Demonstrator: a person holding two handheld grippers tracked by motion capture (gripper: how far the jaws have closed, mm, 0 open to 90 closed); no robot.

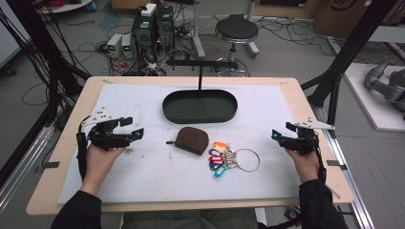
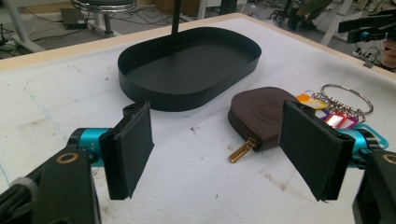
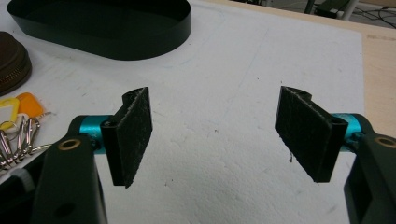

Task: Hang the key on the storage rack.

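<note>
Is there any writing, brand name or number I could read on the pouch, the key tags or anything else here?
None can be read.
Key tags: label windows too small and blurred to show any writing.
Brown pouch: no print visible.
Black tray: plain.
Cardboard box on the floor: a dark mark, cut off and unreadable.

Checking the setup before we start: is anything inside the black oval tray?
The black oval tray holds only its own upright post. Its near wall hides a thin strip of the floor.
</note>
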